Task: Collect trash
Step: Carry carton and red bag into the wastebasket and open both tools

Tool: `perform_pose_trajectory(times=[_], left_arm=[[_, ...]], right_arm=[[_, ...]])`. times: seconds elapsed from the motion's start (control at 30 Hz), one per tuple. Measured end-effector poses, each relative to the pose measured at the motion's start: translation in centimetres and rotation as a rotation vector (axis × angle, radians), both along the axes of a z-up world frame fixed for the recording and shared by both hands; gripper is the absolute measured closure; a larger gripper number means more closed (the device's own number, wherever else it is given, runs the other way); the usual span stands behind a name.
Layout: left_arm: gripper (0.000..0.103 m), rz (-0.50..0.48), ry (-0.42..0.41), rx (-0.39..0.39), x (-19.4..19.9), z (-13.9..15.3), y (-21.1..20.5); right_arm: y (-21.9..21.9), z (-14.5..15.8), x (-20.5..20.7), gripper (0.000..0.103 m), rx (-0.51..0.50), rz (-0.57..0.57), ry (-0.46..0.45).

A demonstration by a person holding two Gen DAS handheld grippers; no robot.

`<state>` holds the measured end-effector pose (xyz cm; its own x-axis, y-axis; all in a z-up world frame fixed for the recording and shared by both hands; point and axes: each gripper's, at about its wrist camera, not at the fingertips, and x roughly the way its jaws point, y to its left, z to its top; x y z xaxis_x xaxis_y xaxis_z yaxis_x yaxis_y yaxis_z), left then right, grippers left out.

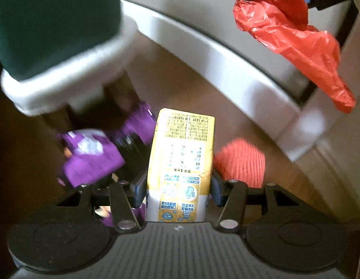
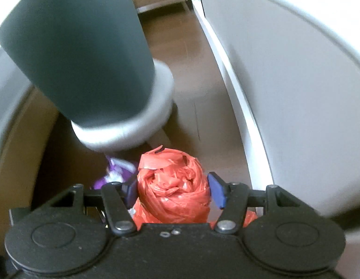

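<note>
Left gripper (image 1: pixel 180 186) is clamped on a yellow drink carton (image 1: pixel 182 162), its blue pads pressed against the two narrow sides low down, so the printed face stands up and away from the tool. That low, square grip suits a stiff, flat-sided paperboard box with a creased top; I'd judge it is being carried toward the bin.

Right gripper (image 2: pixel 171 190) has its jaws closed on a red plastic bag (image 2: pixel 173 186), bunched into a crinkled, glossy wad that squashes between the pads. From the left camera a loose tail of it hangs down limp and thin.

Taking the bin (image 1: pixel 56 46) as landmark, a dark green tub with a pale grey rim, seemingly tipped: the carton is below and right of its rim, purple wrappers (image 1: pixel 91 158) lie just beneath it, a ribbed orange ball (image 1: pixel 240 162) sits on the wooden floor (image 1: pixel 180 81) further right, and the bag wad is held just under the rim.
</note>
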<state>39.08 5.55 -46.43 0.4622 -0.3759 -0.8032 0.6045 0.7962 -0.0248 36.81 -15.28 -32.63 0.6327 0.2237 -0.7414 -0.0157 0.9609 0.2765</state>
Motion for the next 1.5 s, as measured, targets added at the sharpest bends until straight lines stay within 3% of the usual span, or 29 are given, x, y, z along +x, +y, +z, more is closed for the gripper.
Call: perform_pose_trajectory(times=[0.23, 0.47, 0.63, 0.8, 0.97, 1.17, 1.3, 1.5], left_arm=[[0.05, 0.06, -0.064, -0.137, 1.6, 7.4, 0.6], [0.05, 0.093, -0.11, -0.29, 2.6, 16.7, 0.6], [0.05, 0.125, -0.2, -0.394, 4.1, 24.3, 2.2], [0.05, 0.232, -0.277, -0.483, 6.9, 31.6, 5.0], [0.05, 0.36, -0.341, -0.51, 11.4, 36.5, 6.8], [0.05, 0.468, -0.35, -0.442, 16.7, 37.3, 7.7], [0.05, 0.508, -0.3, -0.39, 18.9, 36.0, 8.3], [0.05, 0.489, -0.248, -0.26, 21.1, 33.0, 7.3]], right_arm=[[0.2, 5.7, 2.0, 0.043, 0.032, 0.006, -0.127], [-0.2, 13.0, 3.8, 0.044, 0.062, -0.008, -0.295], [-0.1, 18.9, 5.8, 0.044, 0.061, -0.015, -0.448], [0.8, 23.9, 8.1, 0.044, 0.04, -0.012, -0.553], [2.4, 25.4, 10.0, 0.044, 0.092, -0.006, -0.626], [5.7, 25.3, 13.5, 0.044, 0.096, 0.0, -0.63], [7.3, 24.1, 15.7, 0.044, 0.096, -0.006, -0.591], [8.6, 22.2, 17.9, 0.043, 0.065, -0.023, -0.476]])
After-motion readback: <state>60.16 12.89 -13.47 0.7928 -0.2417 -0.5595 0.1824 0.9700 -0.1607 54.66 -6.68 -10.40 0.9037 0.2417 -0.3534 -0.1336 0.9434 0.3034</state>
